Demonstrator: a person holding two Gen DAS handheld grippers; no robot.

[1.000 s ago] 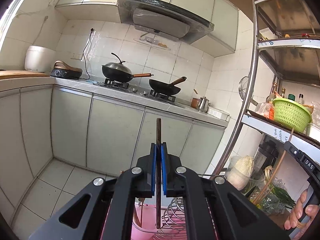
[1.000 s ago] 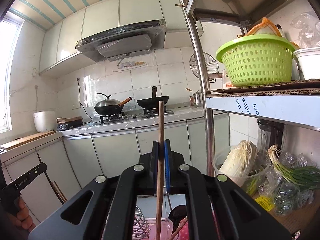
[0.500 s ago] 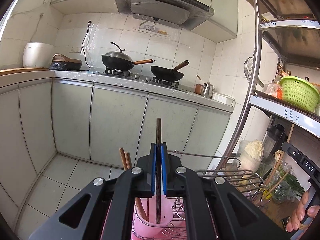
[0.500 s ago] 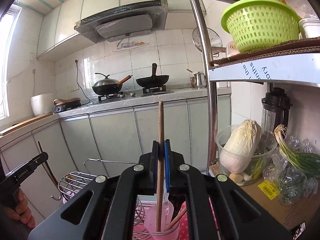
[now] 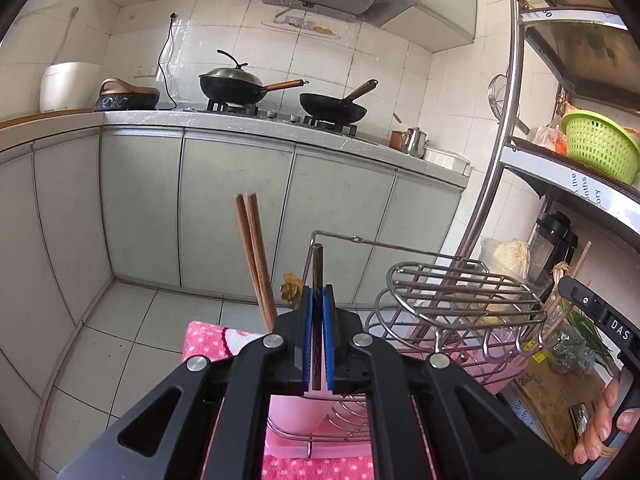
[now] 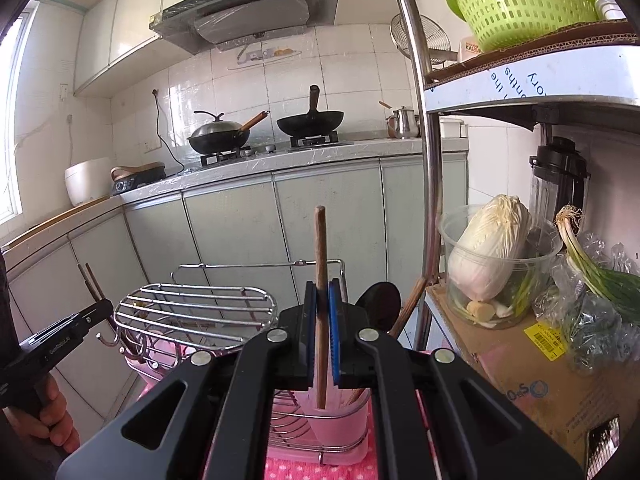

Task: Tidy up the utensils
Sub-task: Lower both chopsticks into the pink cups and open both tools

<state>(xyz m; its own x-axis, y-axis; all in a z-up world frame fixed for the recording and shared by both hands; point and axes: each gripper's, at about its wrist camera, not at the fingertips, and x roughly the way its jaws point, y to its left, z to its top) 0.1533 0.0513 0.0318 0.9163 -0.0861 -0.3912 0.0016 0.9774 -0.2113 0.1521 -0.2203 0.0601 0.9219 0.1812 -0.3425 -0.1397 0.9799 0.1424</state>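
Over pink holder [image 6: 340, 424] — both chopsticks [image 5: 317, 320] lower, clamped.

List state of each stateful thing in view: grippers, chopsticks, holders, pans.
left gripper: shut on dark chopstick, held upright
right gripper: shut on light chopstick, held upright
pink holder: upright in wire rack, light chopstick's tip over it
chopstick pair: standing, leaning
lidded wok: lid on
open wok: uncovered

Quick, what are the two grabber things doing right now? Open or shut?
Left hand-held gripper: shut on a dark chopstick.
Right hand-held gripper: shut on a light wooden chopstick.
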